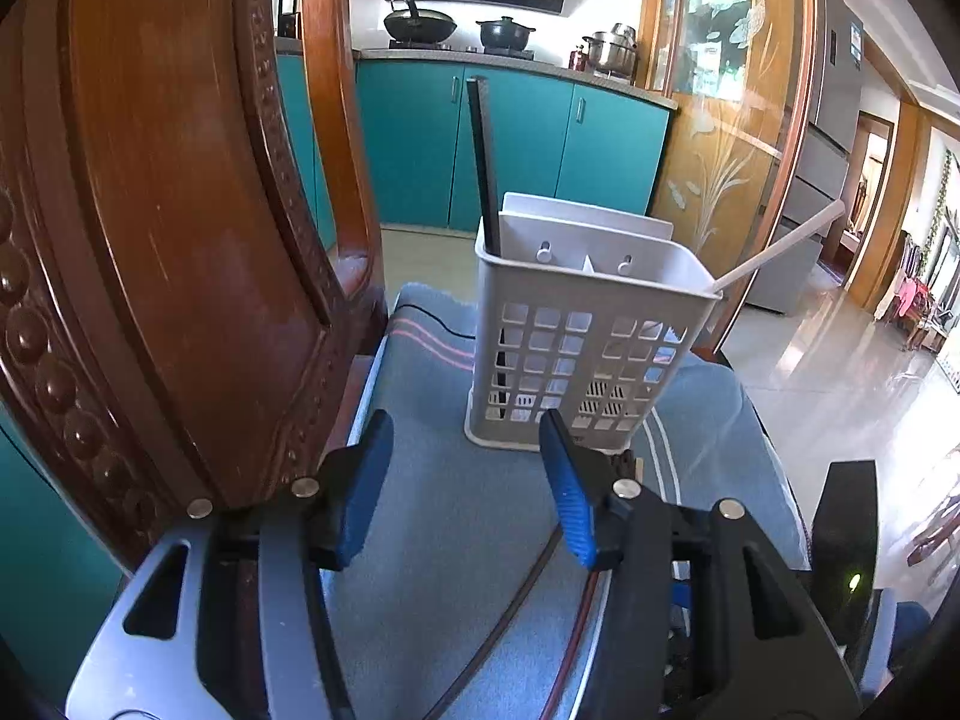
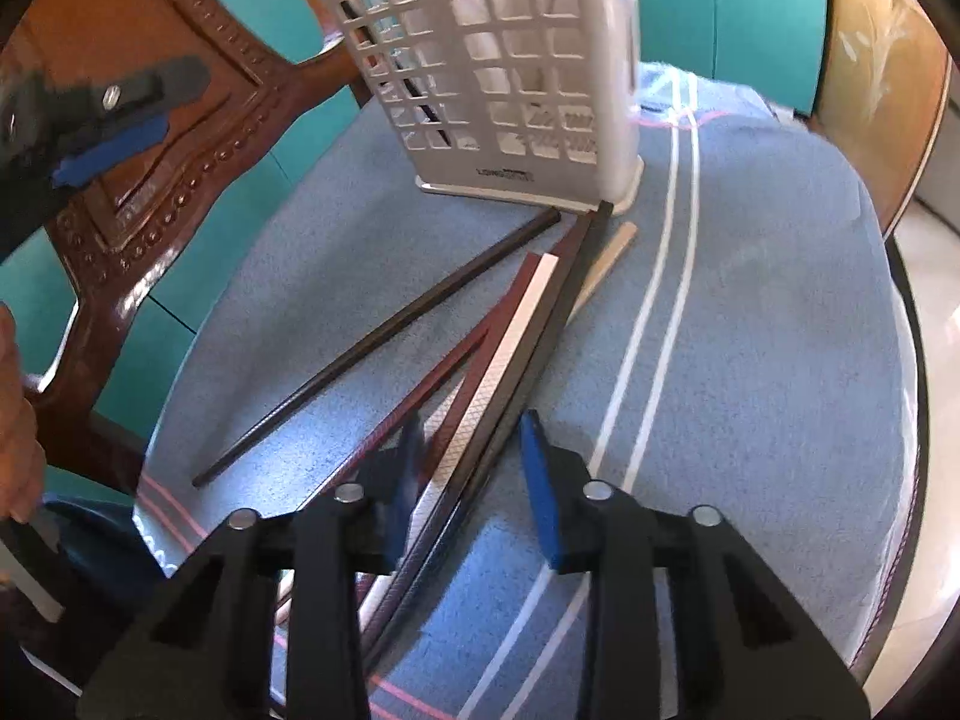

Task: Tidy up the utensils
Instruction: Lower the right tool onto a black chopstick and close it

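The holder (image 1: 591,324), a white lattice caddy, stands upright on the blue cloth (image 1: 456,516) at its far side. Two chopsticks are in so far: a black one (image 1: 485,168) upright in the holder's left corner, and a white one (image 1: 780,249) leaning out over the right rim. That part looks done.

Left to do: a loose bunch lies flat on the cloth near the holder's foot in the right wrist view: a lone black stick (image 2: 372,339) to the left, a dark red one (image 2: 474,330), a white patterned one (image 2: 504,354), another dark one (image 2: 552,324), and a pale beige one (image 2: 603,264) with its far tip just beside the holder's base. By the look of it most of the job remains.

Left gripper (image 1: 465,438): jaws released, nothing between them, pointing at the holder over bare cloth. Right gripper (image 2: 471,438): jaws part open, straddling the near ends of the bunch; pads do not look pressed on any stick, so nothing grasped yet. Likely next pick is the white patterned or a dark stick.

Writing: small dark print on the holder's base lip (image 2: 504,173), too blurred to read. No other labels legible.
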Demonstrator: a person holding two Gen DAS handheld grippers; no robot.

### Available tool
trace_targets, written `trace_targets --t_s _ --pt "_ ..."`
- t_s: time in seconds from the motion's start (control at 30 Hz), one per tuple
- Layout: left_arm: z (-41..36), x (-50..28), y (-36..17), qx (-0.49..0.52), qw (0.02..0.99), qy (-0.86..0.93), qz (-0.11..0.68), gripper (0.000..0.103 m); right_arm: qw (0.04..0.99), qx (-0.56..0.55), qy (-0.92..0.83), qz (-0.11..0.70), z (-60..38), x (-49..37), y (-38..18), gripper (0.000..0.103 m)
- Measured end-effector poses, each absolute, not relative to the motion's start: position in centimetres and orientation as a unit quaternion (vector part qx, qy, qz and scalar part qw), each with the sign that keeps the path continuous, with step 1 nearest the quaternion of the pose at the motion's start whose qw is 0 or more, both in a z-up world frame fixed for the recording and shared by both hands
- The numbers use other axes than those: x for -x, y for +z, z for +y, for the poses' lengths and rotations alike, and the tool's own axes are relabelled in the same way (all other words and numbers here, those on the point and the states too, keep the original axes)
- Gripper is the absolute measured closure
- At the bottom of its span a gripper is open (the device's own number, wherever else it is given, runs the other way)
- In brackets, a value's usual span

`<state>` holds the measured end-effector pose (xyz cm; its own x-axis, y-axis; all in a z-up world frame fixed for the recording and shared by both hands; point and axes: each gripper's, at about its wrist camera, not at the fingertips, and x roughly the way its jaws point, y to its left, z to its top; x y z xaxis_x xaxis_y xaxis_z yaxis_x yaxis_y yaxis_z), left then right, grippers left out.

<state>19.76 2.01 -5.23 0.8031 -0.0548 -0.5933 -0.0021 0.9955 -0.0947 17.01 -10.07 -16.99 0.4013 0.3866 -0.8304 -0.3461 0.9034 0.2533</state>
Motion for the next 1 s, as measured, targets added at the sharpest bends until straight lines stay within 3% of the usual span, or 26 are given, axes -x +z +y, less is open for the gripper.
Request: trace_targets --t_s 0.17,0.4,0.57,0.77,0.9,1.0 --pt "1.8 -19.9 -5.7 0.039 0.946 -0.012 0.322 0.05 0.816 -0.086 0.224 0.526 -12.9 -17.7 -17.4 0.085" --pt "1.4 -20.0 -6.4 0.032 0.942 -0.009 0.335 0.048 0.837 -0.053 0.169 0.519 -15.8 -17.1 -16.6 0.089" --pt "1.2 -20.2 -6.7 0.03 0.94 -0.009 0.341 0.046 0.855 0.016 0.123 0.503 -15.8 -16.7 -16.6 0.089" --pt "1.2 -20.3 -7.1 0.027 0.937 -0.007 0.348 0.043 0.859 0.015 0.143 0.492 -15.6 -16.7 -16.6 0.081" --pt "1.2 -20.4 -7.2 0.031 0.934 -0.008 0.355 0.043 0.86 0.02 0.14 0.49 -15.2 -17.0 -16.7 0.081" --pt "1.4 -20.3 -7.2 0.031 0.934 -0.008 0.356 0.043 0.854 0.011 0.148 0.498 -15.1 -17.0 -16.8 0.098"
